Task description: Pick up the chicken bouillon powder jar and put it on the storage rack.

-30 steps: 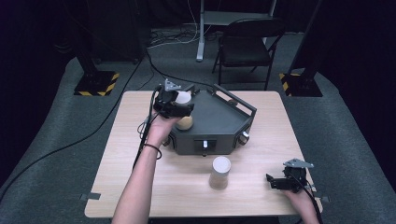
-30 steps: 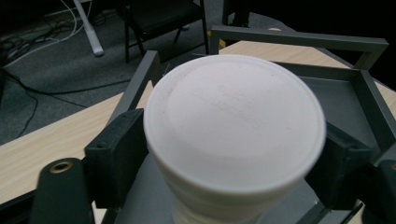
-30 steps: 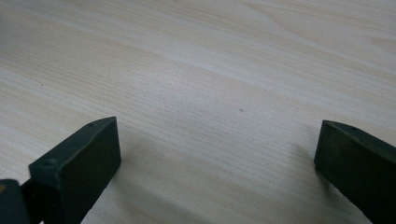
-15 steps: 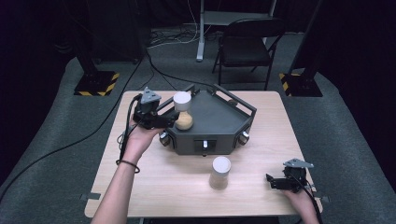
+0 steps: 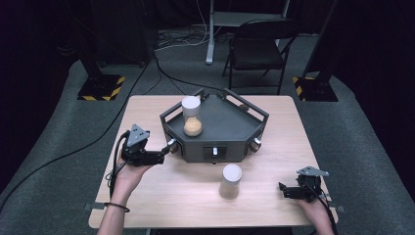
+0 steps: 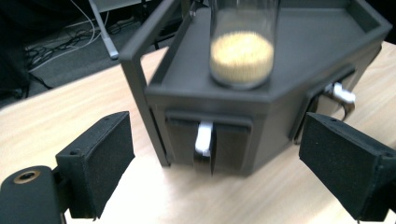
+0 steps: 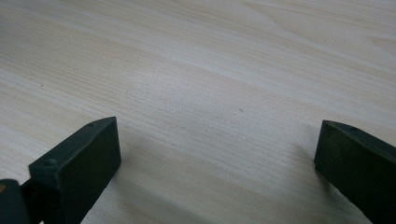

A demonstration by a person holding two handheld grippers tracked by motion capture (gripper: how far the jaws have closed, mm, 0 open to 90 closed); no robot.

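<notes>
1. Right gripper (image 5: 283,188), at 5 o'clock on the table (image 5: 274,215): jaws spread, nothing between them.
2. Capped jar (image 5: 230,180): upright at 6 o'clock, well apart from both grippers.
3. Left gripper (image 5: 161,155), at 9 o'clock: jaws have just been opening, now spread and empty, just beside the dark tray (image 5: 230,122).
4. Grain-filled jar (image 5: 192,116): upright on the tray's left corner, at 12 o'clock.

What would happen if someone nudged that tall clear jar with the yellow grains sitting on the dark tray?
The jar looks tall and narrow, so a push near its top would probably tip it. The grains fill just its bottom, which likely keeps it steadier. Its clear, smooth wall may be slippery and breakable, and on its side on the tray it would likely roll.
</notes>
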